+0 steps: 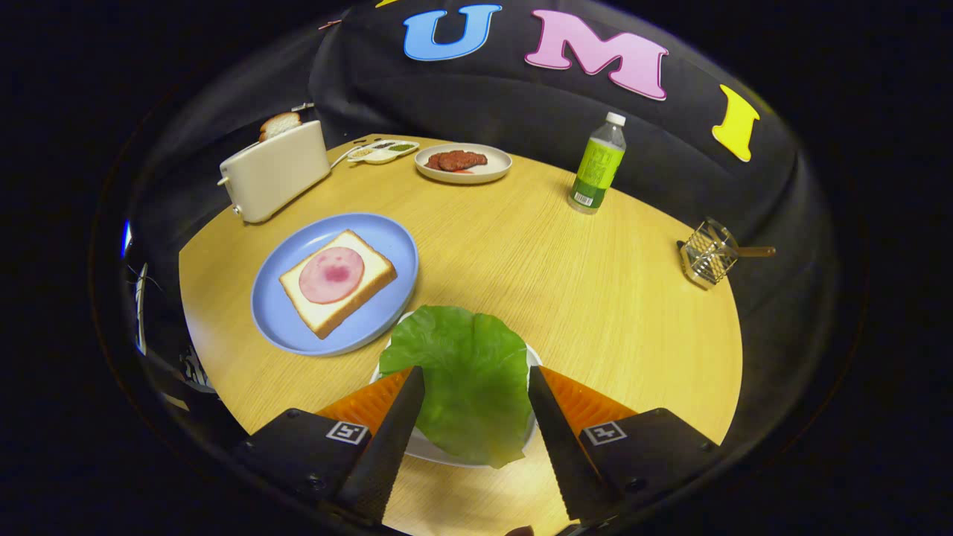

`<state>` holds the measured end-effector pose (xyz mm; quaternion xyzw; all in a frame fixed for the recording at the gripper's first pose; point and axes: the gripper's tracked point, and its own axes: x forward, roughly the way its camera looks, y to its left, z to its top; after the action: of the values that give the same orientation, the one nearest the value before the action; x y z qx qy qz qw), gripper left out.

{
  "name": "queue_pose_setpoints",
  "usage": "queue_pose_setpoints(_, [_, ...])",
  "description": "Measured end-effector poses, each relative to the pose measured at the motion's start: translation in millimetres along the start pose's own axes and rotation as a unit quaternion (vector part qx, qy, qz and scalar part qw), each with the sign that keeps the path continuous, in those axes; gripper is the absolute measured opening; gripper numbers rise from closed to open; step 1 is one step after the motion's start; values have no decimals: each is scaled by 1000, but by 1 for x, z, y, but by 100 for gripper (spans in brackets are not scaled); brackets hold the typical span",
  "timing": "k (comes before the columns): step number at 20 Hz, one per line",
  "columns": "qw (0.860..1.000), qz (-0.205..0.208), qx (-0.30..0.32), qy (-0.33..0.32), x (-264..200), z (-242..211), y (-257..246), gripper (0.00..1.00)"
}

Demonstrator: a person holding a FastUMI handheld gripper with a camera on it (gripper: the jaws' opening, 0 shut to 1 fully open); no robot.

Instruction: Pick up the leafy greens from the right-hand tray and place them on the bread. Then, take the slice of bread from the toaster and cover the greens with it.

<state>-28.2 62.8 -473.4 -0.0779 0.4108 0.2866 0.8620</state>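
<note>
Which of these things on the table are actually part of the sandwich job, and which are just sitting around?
Part of the job:
leafy greens, between the open gripper fingers
bread with ham on blue plate
toaster with bread slice

Sitting around:
green bottle
meat plate
condiment tray
wire holder

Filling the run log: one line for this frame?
stage: pre-grasp | tool: open, fingers either side of leafy greens | bread: on blue plate, uncovered | toaster: slice inside

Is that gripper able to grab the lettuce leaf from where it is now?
Probably yes. The gripper is open, its fingers either side of the lettuce leaf on its white plate, with nothing lying across the leaf.
</note>
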Motion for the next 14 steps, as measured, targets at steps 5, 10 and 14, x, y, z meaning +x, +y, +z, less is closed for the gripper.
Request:
queue_pose_setpoints(5, [999, 26, 32, 35, 23, -15, 1, 78])
queue_pose_setpoints(10, [996, -14, 76, 45, 20, -24, -36, 32])
queue_pose_setpoints(14, [996, -25, 76, 46, 13, -28, -47, 9])
